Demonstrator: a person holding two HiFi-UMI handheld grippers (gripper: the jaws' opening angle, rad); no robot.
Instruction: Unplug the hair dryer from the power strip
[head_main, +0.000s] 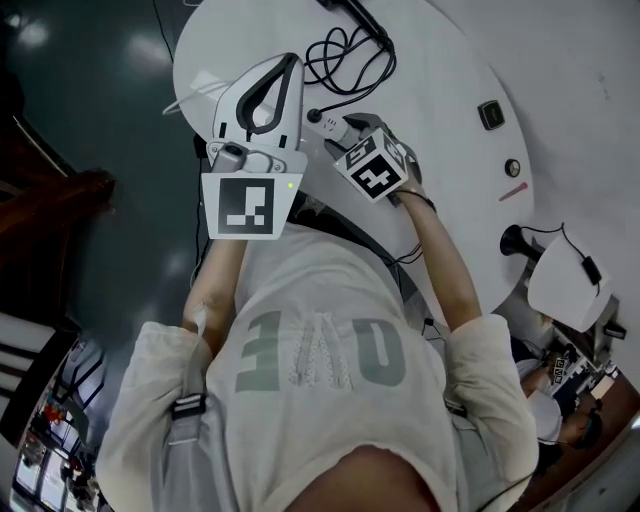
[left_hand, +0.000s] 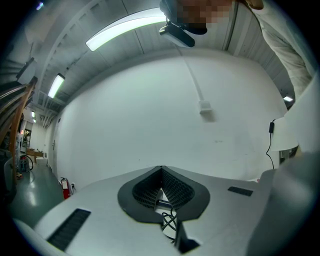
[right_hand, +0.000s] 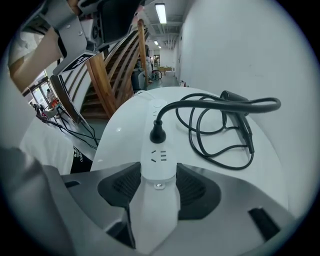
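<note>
The left gripper (left_hand: 161, 170) is clenched. Its dark ribbed pads (left_hand: 176, 190) meet at the tips with nothing between them. It points level toward a plain white wall (left_hand: 150, 115) and is clear of the white round table (head_main: 450, 90). Through the gap under its closed jaws a few loops of cable show on the tabletop below.

The right gripper (right_hand: 157, 172) tilts down onto the table and grasps the near end of the long white power strip (right_hand: 161, 152). Its jaws stand wide, and its dark pads (right_hand: 192, 185) lie against the strip's two long sides. An empty socket sits just past the pads. In the next socket beyond it the black round plug (right_hand: 158, 133) is seated upright, not yet pulled.

From the plug the black cable (right_hand: 210, 137) arches up and rightward, then lies in loose coils on the table beside the strip. At the right end of the coils lies the black hair dryer (right_hand: 239, 111), well apart from both grippers.
</note>
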